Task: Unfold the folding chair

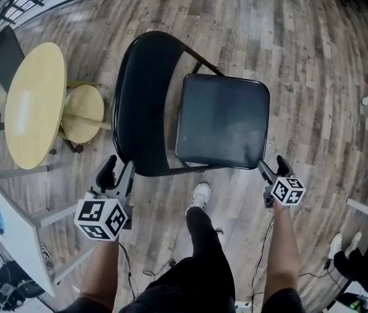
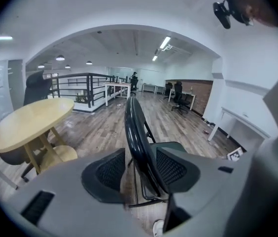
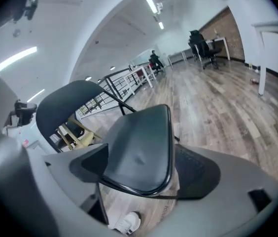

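Observation:
A black folding chair stands on the wood floor with its seat [image 1: 223,119] swung down flat and its backrest [image 1: 145,103] at the left. My left gripper [image 1: 115,173] is open just short of the backrest's near rim. In the left gripper view the backrest [image 2: 135,132] shows edge-on between the two pads [image 2: 107,174], and neither pad presses on it. My right gripper [image 1: 270,170] is open at the seat's near right corner. In the right gripper view the seat [image 3: 139,147] fills the gap of that gripper [image 3: 144,172] without being clamped.
A round yellow table [image 1: 34,106] and a round stool [image 1: 83,113] stand left of the chair, with a dark chair [image 1: 1,54] behind them. A white desk [image 1: 8,220] is at lower left. My shoe [image 1: 201,194] is by the chair; another person's feet [image 1: 337,243] are at lower right.

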`<action>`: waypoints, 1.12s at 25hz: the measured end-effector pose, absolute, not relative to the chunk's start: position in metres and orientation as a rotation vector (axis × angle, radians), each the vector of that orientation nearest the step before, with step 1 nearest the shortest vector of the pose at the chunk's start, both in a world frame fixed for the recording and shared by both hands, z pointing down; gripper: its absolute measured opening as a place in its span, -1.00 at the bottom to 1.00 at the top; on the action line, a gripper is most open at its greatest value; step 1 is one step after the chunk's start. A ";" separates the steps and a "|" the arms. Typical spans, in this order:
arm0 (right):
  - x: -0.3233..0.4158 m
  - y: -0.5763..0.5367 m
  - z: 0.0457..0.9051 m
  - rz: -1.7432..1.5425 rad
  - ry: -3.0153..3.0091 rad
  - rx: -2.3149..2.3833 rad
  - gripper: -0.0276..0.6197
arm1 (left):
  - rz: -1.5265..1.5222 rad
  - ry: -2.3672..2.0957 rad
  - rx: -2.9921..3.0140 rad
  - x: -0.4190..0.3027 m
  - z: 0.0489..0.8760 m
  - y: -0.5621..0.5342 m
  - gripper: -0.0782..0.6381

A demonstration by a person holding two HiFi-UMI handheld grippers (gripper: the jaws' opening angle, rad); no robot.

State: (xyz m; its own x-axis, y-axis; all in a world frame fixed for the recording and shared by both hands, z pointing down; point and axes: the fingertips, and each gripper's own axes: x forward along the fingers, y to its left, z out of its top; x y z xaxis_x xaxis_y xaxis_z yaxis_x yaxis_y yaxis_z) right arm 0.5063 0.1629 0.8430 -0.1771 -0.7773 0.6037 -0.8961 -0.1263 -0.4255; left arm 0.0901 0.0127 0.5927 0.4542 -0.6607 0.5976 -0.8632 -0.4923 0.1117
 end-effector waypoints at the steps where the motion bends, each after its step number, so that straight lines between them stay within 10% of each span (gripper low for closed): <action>1: 0.491 0.169 0.810 1.119 -1.990 1.916 0.43 | 0.684 -1.312 2.308 0.085 0.582 0.022 -0.23; 3: 0.461 0.180 0.744 0.979 -2.012 1.925 0.39 | 0.663 -1.349 2.331 0.084 0.555 0.037 -0.29; 9: 0.388 0.185 0.594 0.574 -1.954 1.988 -0.86 | 0.524 -1.260 2.475 0.124 0.482 0.067 -0.76; 28: 0.221 0.269 0.379 0.206 -1.977 2.140 -0.87 | 0.342 -1.030 2.621 0.070 0.374 0.190 -0.77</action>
